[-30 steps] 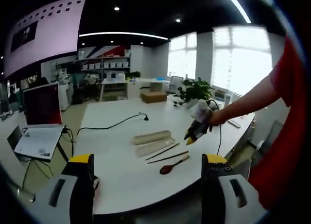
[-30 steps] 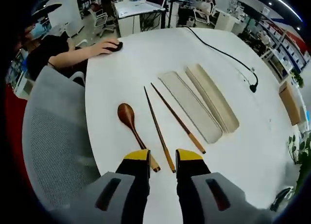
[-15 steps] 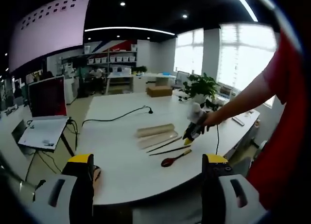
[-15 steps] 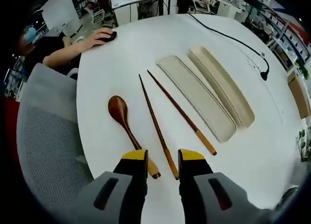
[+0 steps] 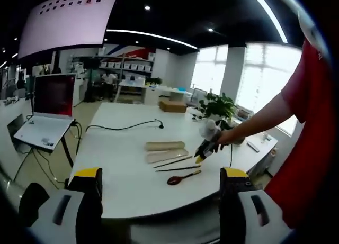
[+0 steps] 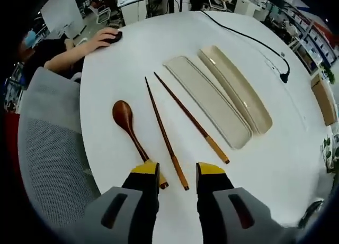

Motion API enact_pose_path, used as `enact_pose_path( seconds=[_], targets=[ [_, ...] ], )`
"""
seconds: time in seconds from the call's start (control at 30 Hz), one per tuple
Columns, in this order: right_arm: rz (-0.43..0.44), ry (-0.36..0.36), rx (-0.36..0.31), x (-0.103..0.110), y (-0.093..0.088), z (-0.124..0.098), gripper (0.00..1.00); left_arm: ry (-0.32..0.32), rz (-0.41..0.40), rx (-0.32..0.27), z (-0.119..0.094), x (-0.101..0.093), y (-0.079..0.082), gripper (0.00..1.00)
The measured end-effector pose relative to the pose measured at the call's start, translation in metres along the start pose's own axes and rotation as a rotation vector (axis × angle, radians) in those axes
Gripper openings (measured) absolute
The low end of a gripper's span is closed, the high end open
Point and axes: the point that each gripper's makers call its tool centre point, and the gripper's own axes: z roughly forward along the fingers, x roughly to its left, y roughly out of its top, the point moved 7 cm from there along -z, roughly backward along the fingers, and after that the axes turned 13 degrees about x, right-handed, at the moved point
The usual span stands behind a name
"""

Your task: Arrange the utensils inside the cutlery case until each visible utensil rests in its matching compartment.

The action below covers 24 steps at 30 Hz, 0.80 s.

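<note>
On the white table lie a dark wooden spoon, two brown chopsticks and the beige cutlery case in two long halves, a flat one and a deeper one. My right gripper hovers open over the handle ends of the spoon and the nearer chopstick, gripping nothing. The left gripper view has this right gripper, in a person's hand, above the chopsticks, spoon and case. My left gripper stands wide open, back from the table.
A black cable runs across the far part of the table. A person's hand rests on a mouse at the table edge, beside a grey mesh chair. A laptop sits to the left and a plant behind.
The left gripper's camera has drawn back, so the table looks smaller. The right gripper has shifted slightly over the utensil handles. Spoon, chopsticks and case lie where they were.
</note>
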Motion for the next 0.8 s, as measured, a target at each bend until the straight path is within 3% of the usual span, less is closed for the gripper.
enact_pose_path(
  seconds=[0.03,0.1,0.2,0.33,0.47,0.63,0.73,0.8],
  targets=[
    [-0.049,0.054,0.051,0.005,-0.002,0.001,0.24,0.002,0.009,0.000,0.001,0.000,0.001,0.93],
    [-0.051,0.085,0.098,0.008,-0.001,0.001,0.26,-0.005,0.019,0.001,0.005,-0.002,0.002,0.93],
    [-0.104,0.063,0.066,0.012,0.009,-0.002,0.25,-0.019,0.018,0.009,0.011,-0.004,0.004,0.93],
    [-0.203,0.084,0.131,0.021,0.007,0.003,0.25,-0.023,0.061,0.019,0.012,-0.009,0.006,0.93],
    [-0.210,0.042,0.116,0.020,0.009,0.008,0.29,-0.024,0.047,0.036,0.014,-0.010,0.003,0.94],
    [-0.146,0.089,0.169,0.022,0.004,0.012,0.21,-0.029,0.053,0.024,0.012,-0.012,0.002,0.93],
    [-0.168,0.045,0.141,0.021,0.009,0.009,0.24,-0.033,0.030,0.026,0.013,-0.011,-0.002,0.93],
    [-0.169,0.048,0.132,0.021,0.010,0.008,0.21,-0.037,0.023,0.039,0.015,-0.011,-0.005,0.93]
  ],
)
